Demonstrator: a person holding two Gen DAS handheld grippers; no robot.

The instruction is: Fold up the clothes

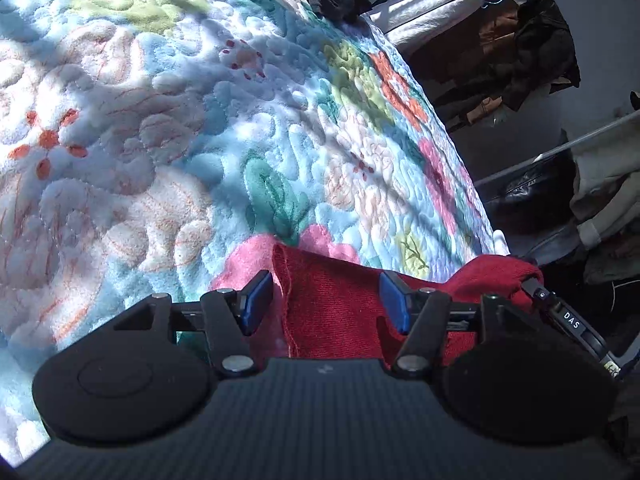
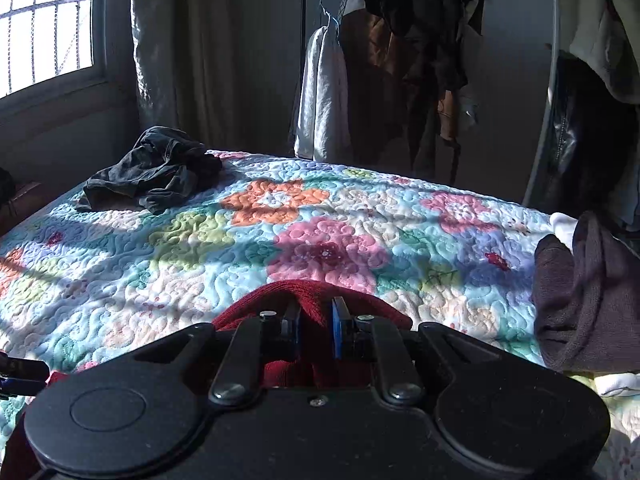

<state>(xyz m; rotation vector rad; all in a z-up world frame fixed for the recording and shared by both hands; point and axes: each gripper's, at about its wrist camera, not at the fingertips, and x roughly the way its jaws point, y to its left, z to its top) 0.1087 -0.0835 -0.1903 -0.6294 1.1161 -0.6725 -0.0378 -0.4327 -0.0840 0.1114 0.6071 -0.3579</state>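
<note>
A red knit garment [image 1: 332, 312] lies on the floral quilt [image 1: 160, 140] at the bed's near edge. My left gripper [image 1: 325, 302] is open, its blue pads [image 1: 256, 300] wide apart, and a raw edge of the red cloth sits loosely between them. To its right, the other gripper's tip [image 1: 538, 290] is bunched in the same cloth. In the right wrist view, my right gripper [image 2: 318, 330] is shut on a fold of the red garment [image 2: 316, 300], which humps up over the fingers. The left gripper's tip [image 2: 16, 372] shows at the far left edge.
A crumpled dark garment [image 2: 156, 168] lies at the quilt's [image 2: 280, 220] far left corner. A dark brown garment [image 2: 580, 300] over something white sits at the right edge. A clothes rack [image 2: 400, 60] with hung garments stands behind the bed; a window [image 2: 44, 20] is at left.
</note>
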